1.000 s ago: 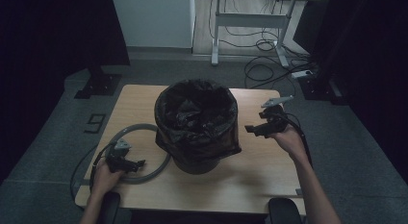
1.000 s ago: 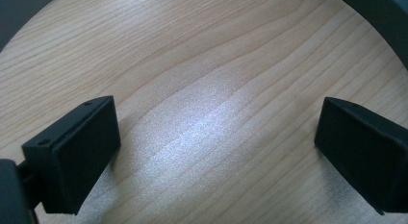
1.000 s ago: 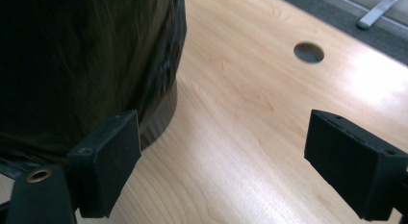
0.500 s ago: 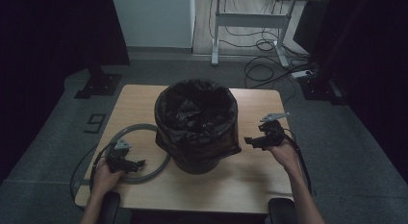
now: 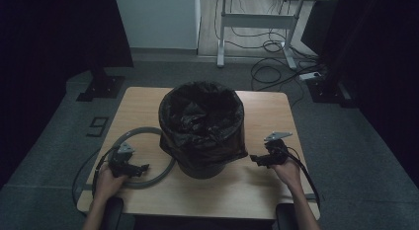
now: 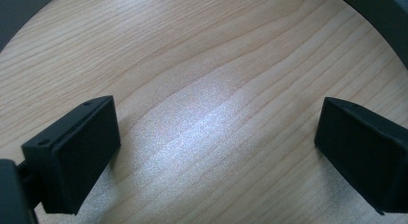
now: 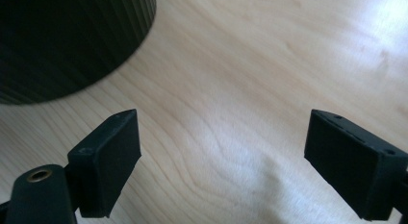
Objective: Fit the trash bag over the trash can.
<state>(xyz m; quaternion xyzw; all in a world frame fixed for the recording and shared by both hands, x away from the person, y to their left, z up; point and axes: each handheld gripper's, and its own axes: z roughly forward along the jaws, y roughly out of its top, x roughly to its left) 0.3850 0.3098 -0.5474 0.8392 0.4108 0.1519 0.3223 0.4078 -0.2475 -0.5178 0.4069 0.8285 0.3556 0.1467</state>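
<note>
A dark ribbed bin point(image 5: 205, 161) lined with a black bag point(image 5: 201, 116) stands upright at the middle of the wooden table point(image 5: 257, 190), the bag's rim folded down over the bin's outer wall. A grey ring point(image 5: 163, 172) lies flat on the table at the near left, its right arc close against the base of the bin. The left gripper point(image 5: 139, 168) rests low on the table inside that ring, held by the person's left hand point(image 5: 107, 179); in the left gripper view its jaws stand wide apart over bare wood, grasping nothing, with the ring's arc curving past at the top corners. The right gripper point(image 5: 253, 159) sits at the near right, just beside the bin and pointing toward it, held by the right hand point(image 5: 286, 170). In the right gripper view its jaws are likewise spread and empty above the tabletop, with the bin's ribbed wall point(image 7: 72, 41) at the upper left, apart from the jaws.
</note>
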